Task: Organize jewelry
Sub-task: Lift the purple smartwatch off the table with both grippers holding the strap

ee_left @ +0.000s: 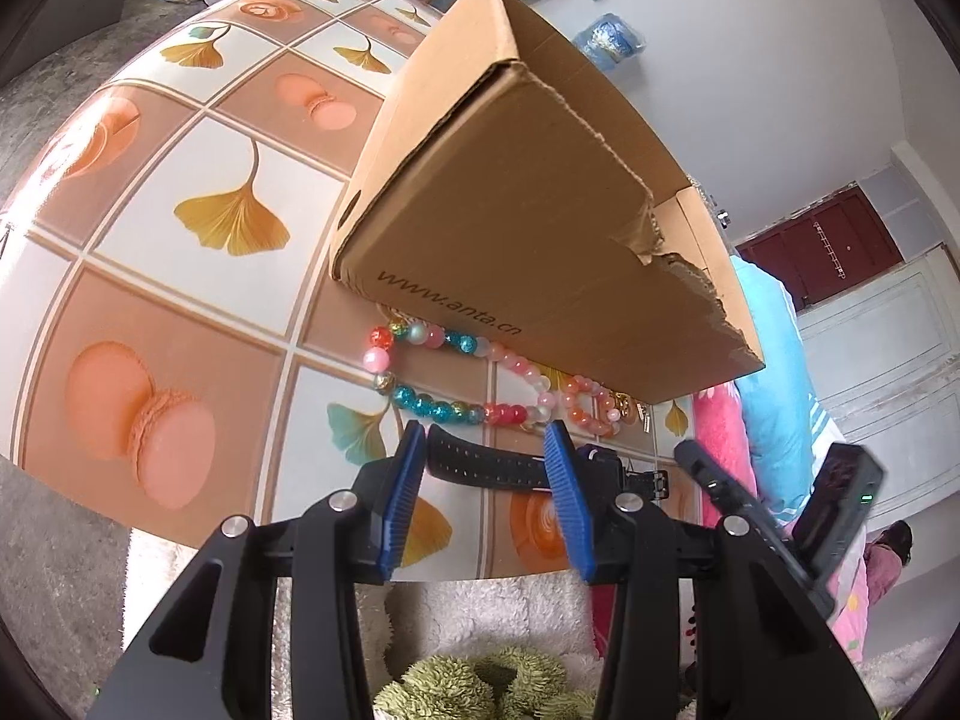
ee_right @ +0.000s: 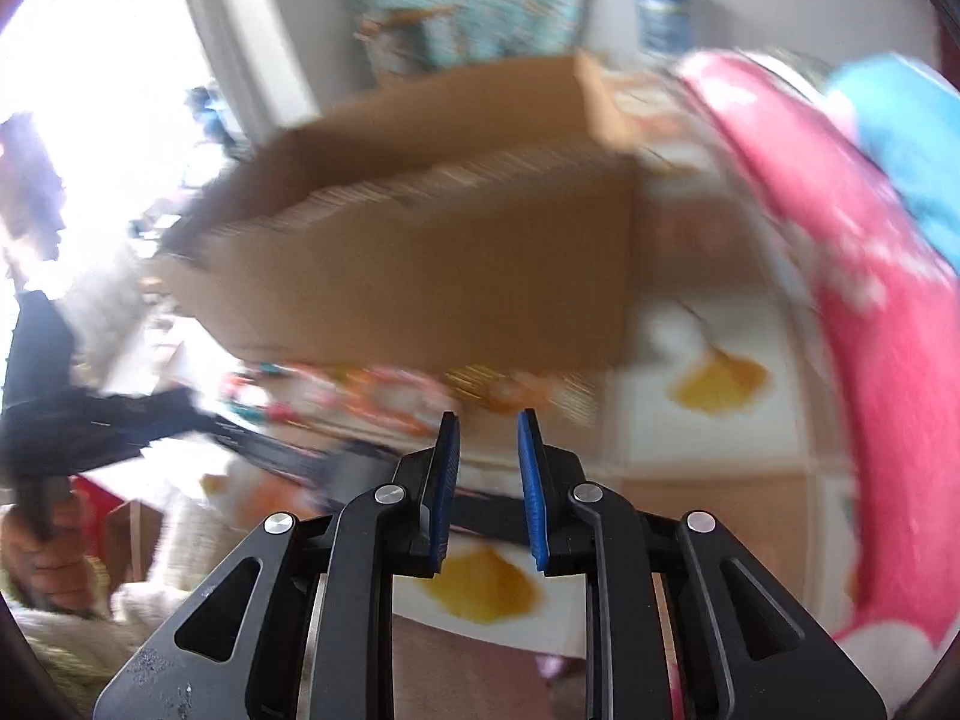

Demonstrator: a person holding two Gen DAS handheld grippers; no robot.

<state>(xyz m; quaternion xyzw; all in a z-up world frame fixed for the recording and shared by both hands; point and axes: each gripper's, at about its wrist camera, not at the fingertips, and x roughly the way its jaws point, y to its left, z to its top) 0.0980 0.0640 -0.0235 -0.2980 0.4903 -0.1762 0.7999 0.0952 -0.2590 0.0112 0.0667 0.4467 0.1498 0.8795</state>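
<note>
While we hold our left gripper (ee_left: 486,450) low over the near edge of the glossy tabletop printed with ginkgo leaves and macarons (ee_left: 198,276), its blue ribbed pads stand apart on either side of a black perforated rubber watch strap (ee_left: 486,465) that lies flat on the surface. We cannot see the pads pressing on the strap; there is a gap on both sides. The watch's dark case (ee_left: 600,462) sits just right of the right pad, with the buckle end beyond it.

Just past the strap lies a long strand of round glass beads in teal, pink, red and orange (ee_left: 462,402), looped back on itself and running under the raised front edge of a brown corrugated cardboard box with a torn rim (ee_left: 516,210). A small gold-coloured piece (ee_left: 627,408) rests at the strand's right end, near the box's corner.

Our right gripper (ee_right: 487,456) shows in its own blurred view with the pads parted a little and nothing between them; bare tabletop shows through the gap. The same cardboard box (ee_right: 420,276) fills the middle of that view, with the bead strand (ee_right: 372,390) smeared along its base. A pink patterned cloth (ee_right: 840,300) lies at the right.
</note>
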